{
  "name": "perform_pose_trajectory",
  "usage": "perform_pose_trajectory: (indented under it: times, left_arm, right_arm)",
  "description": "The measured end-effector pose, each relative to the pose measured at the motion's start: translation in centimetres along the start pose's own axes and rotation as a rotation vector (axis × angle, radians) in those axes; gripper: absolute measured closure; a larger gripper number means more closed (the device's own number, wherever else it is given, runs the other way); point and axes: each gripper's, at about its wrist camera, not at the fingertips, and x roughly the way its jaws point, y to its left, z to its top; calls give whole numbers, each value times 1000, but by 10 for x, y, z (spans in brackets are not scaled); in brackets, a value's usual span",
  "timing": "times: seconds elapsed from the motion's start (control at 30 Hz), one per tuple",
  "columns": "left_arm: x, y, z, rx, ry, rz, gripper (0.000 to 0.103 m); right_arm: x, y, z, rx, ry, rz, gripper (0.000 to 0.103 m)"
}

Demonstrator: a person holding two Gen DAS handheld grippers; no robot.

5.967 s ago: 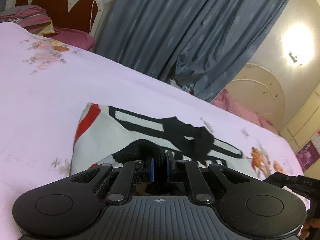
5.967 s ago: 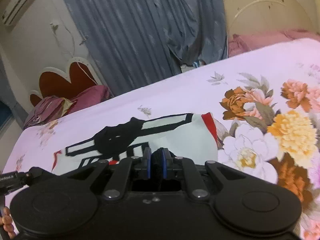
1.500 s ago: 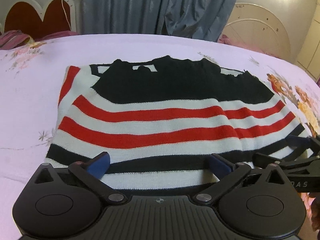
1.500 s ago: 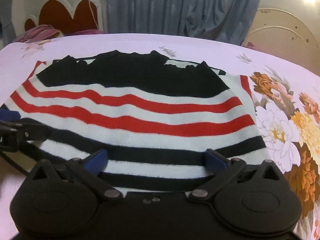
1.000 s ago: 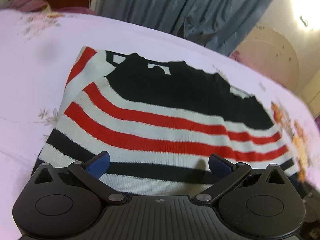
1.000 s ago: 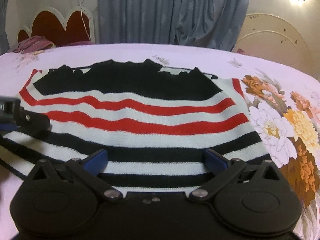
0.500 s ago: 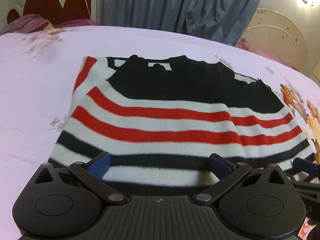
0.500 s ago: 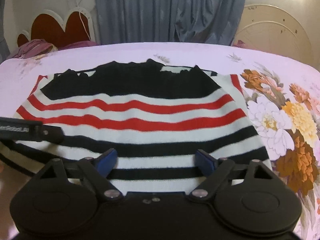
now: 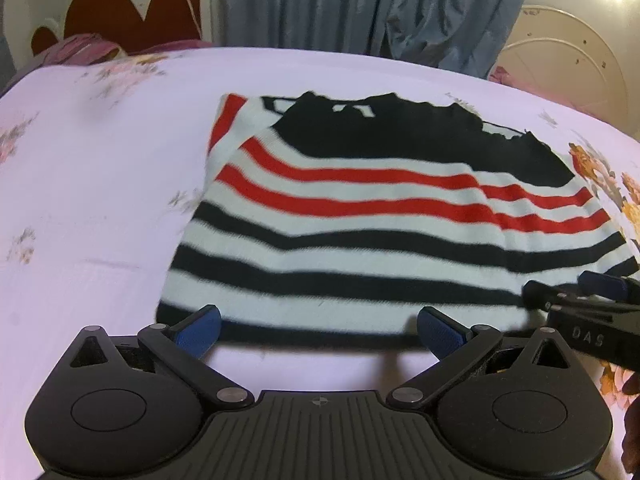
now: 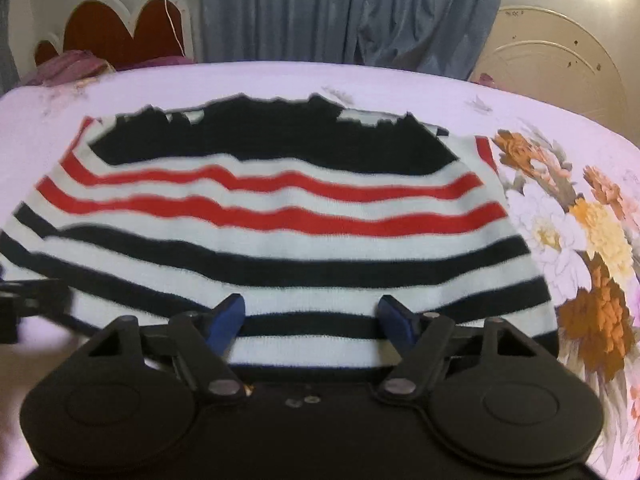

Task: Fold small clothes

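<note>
Bed: sheet (image 9: 100,184) is pale lilac with small faded flower sprigs on the left side and a large orange, yellow and white flower print (image 10: 580,248) on the right side.
Curtain: grey-blue drapes (image 9: 360,4) hang behind the far edge of the bed.
Headboard: red panels in a white scalloped frame (image 9: 128,12) stand at the far left; pink bedding (image 9: 80,50) is piled in front of them.
Round panel: cream arched piece (image 10: 560,76) stands at the far right behind the bed.
Sweater: striped knit (image 9: 380,216) lies flat on the sheet, in the middle of the bed. Its far part is a solid black band; two red stripes follow, then black stripes on white run toward the near hem. A white and red layer shows beyond its far left edge.
Left gripper: unit (image 9: 318,326) points at the near left part of the hem. Jaws stand spread wide, with nothing between them. Blue pads (image 9: 200,328) sit at the hem line; contact with the knit cannot be confirmed.
Right gripper: unit (image 10: 312,318) points at the near right part of the hem; it also shows at the right edge of the left wrist view (image 9: 592,300). Jaws stand spread, holding nothing, and the blue pads (image 10: 230,316) overlap the lowest stripes.
</note>
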Motion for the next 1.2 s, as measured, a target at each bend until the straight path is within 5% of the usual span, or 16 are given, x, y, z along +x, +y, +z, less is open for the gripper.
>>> perform_pose_trajectory:
  times: [0.2, 0.33, 0.63, 0.93, 1.03, 1.2]
  left_arm:
    - [4, 25, -11, -113, 50, -54, 0]
    - [9, 48, -20, -277, 10, -192, 0]
    - [29, 63, -23, -460, -78, -328, 0]
    - [51, 64, -9, -590, -152, -346, 2]
    - [57, 63, -3, -604, -180, -318, 10]
    - [63, 72, -3, -666, -192, -301, 53]
  right_arm:
    - [-17, 2, -4, 32, -12, 23, 31]
    - [-30, 6, -5, 31, -39, 30, 31]
    - [-29, 5, 12, 27, -78, 54, 31]
    - [-4, -8, 31, 26, -80, 103, 31]
    - [5, -9, 37, 16, -84, 105, 35]
    - [17, -6, 46, 11, -75, 138, 39]
